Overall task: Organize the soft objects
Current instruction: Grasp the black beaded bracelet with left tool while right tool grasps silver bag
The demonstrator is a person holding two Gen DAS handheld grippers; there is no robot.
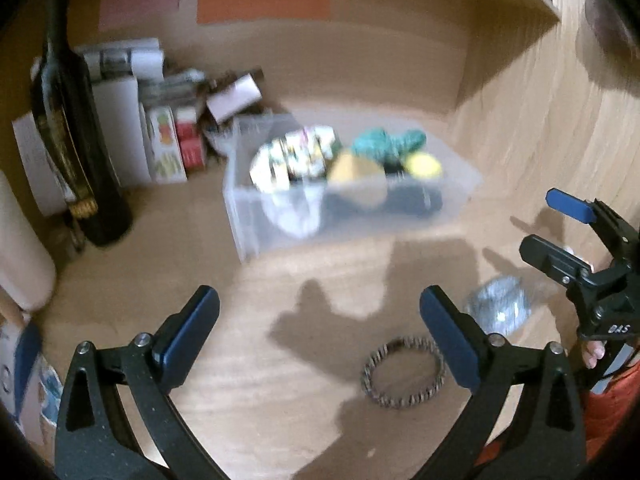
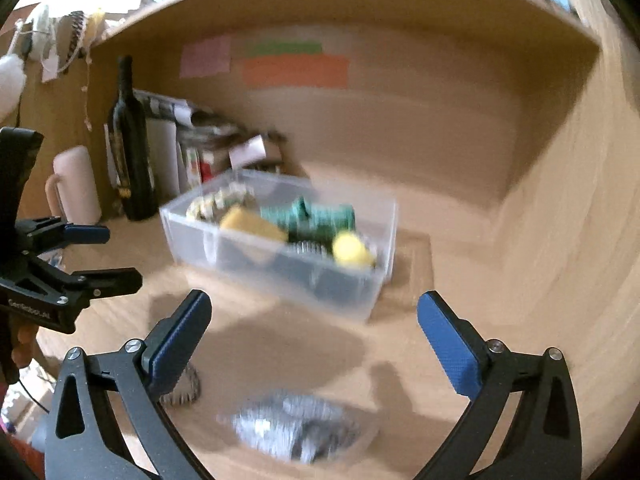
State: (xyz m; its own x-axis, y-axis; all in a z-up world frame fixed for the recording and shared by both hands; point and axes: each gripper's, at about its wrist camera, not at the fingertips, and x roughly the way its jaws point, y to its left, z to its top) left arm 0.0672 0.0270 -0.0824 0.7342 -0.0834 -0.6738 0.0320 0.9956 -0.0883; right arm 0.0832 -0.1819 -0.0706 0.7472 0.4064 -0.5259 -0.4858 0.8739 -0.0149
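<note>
Soft objects: you are filling the clear bin point(image 2: 280, 256); striped ring point(image 1: 403, 372) and silvery pouch point(image 2: 296, 428) are lying loose on the counter point(image 2: 460, 360). Both jaws are gaping, empty. Next: you are likely closing on the pouch.

I see a dark bottle point(image 1: 76, 152) standing at the desk's point(image 1: 248, 360) back left, boxes point(image 1: 160, 136) beside it, a pale mug point(image 2: 76, 186) nearer the left edge.

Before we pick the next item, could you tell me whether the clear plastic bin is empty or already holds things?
Partly filled: the clear bin holds a green knitted item, yellow pieces and a patterned item, their tops near its rim.
</note>
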